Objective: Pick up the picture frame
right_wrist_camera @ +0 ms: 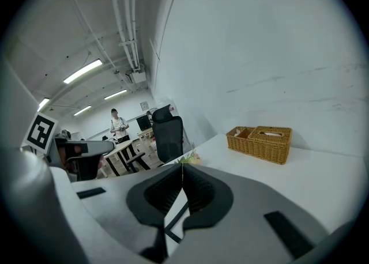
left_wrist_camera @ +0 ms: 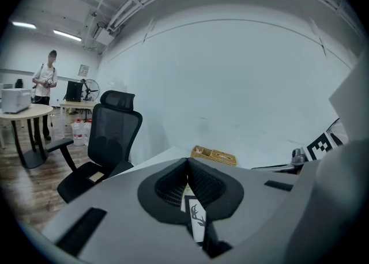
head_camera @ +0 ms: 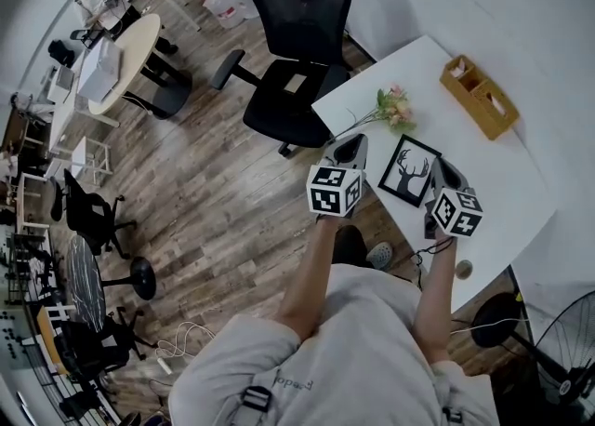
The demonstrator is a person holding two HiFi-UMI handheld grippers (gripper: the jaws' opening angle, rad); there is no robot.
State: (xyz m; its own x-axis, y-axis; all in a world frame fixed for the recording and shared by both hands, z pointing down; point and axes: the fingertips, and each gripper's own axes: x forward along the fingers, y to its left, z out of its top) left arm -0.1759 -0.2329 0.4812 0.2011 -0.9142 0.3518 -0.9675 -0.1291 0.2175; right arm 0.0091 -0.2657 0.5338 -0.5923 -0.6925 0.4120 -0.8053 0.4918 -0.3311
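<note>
The picture frame (head_camera: 409,169), black-edged with a deer silhouette on white, lies flat on the white table (head_camera: 502,182). My left gripper (head_camera: 357,141) hovers just left of it, at the table's edge. On the frame's right side is my right gripper (head_camera: 439,166). Both are shut and hold nothing. In the left gripper view the jaws (left_wrist_camera: 188,162) meet, and the frame (left_wrist_camera: 196,217) shows through the gap beneath them. In the right gripper view the jaws (right_wrist_camera: 182,168) are also closed, with the frame's dark edge (right_wrist_camera: 176,214) below.
Pink flowers (head_camera: 395,110) lie beyond the frame, and a wicker basket (head_camera: 479,96) stands at the table's far side by the wall. A black office chair (head_camera: 293,52) is off the table's far left corner. A fan (head_camera: 567,359) stands on the floor at the right.
</note>
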